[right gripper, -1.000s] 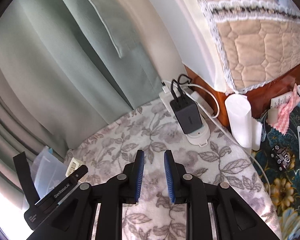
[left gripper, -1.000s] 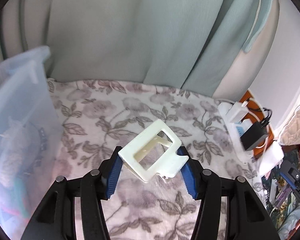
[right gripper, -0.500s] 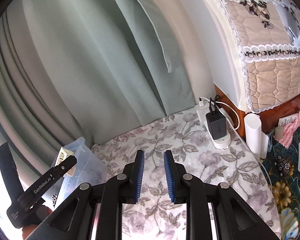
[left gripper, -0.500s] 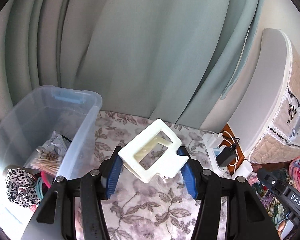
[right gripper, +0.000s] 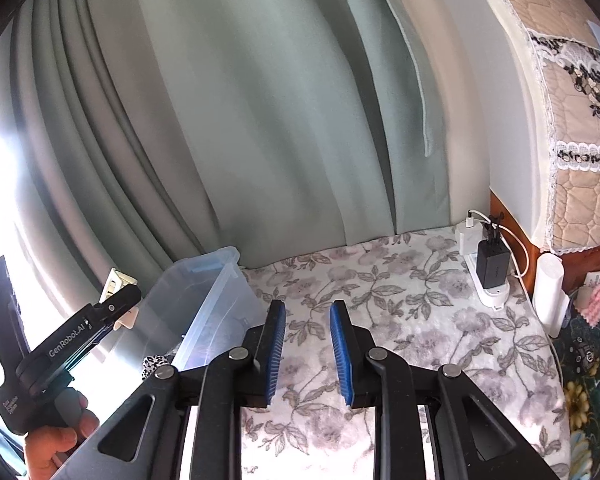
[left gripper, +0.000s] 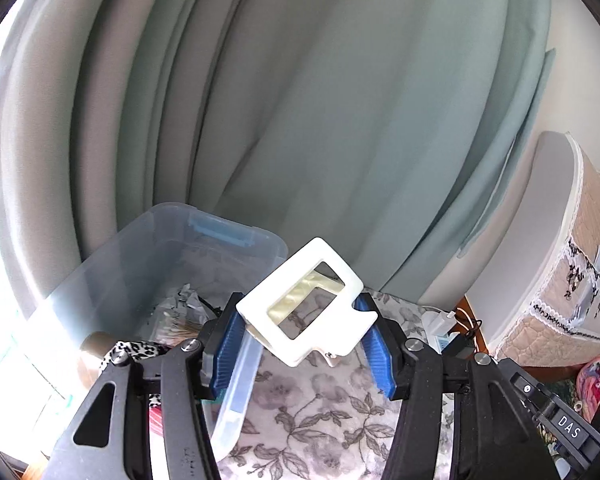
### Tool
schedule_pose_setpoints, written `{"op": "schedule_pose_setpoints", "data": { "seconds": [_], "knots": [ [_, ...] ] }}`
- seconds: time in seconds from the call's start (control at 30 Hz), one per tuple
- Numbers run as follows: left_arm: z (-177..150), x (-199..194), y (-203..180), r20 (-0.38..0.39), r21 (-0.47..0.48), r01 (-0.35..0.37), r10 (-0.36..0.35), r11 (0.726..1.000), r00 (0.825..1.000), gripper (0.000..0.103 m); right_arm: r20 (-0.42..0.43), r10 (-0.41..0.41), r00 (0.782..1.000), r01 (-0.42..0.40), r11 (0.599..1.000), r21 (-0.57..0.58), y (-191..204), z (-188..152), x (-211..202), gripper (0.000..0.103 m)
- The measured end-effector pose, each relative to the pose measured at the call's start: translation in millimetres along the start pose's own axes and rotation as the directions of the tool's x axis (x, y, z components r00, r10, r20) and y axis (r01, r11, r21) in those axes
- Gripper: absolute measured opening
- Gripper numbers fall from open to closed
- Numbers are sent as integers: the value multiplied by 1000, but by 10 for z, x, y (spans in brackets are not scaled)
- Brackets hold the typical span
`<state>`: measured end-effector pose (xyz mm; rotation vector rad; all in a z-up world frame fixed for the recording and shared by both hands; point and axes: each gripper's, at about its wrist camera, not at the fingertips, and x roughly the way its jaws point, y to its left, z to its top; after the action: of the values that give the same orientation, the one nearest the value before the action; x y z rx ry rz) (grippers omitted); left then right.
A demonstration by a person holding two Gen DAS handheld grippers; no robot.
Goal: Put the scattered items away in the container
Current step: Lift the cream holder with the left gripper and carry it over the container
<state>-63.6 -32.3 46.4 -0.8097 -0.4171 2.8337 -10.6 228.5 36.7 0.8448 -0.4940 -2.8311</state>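
My left gripper (left gripper: 300, 320) is shut on a white plastic frame-shaped holder (left gripper: 306, 306) and holds it in the air beside the right rim of the clear plastic bin (left gripper: 204, 232). The bin holds a leopard-print item (left gripper: 134, 350), a bundle of cotton swabs and a crinkled packet. In the right wrist view the left gripper (right gripper: 112, 304) with the white holder (right gripper: 118, 282) hangs left of the bin (right gripper: 204, 300). My right gripper (right gripper: 307, 328) is open and empty above the floral cloth (right gripper: 380, 312).
A white power strip with a black charger (right gripper: 490, 266) and cables lies at the cloth's right edge. A white cylinder (right gripper: 550, 292) stands beside a wooden bed frame with a quilted cover (right gripper: 572, 120). Green curtains hang behind.
My left gripper has risen and swung left toward the bin with the white holder. The right gripper has lifted and pulled back; its jaws have not changed.
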Motion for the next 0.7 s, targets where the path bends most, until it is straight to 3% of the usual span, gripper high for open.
{"op": "schedule_pose_setpoints", "data": {
  "seconds": [0.3, 0.7],
  "knots": [
    [-67, -48, 426, -24, -60, -78, 77, 995, 997, 57, -42, 41, 998, -45, 995, -87, 418, -111, 58, 25],
    [-105, 39, 733, -56, -115, -110, 104, 987, 993, 57, -79, 48, 996, -60, 986, -156, 716, -211, 195, 25]
  ]
}}
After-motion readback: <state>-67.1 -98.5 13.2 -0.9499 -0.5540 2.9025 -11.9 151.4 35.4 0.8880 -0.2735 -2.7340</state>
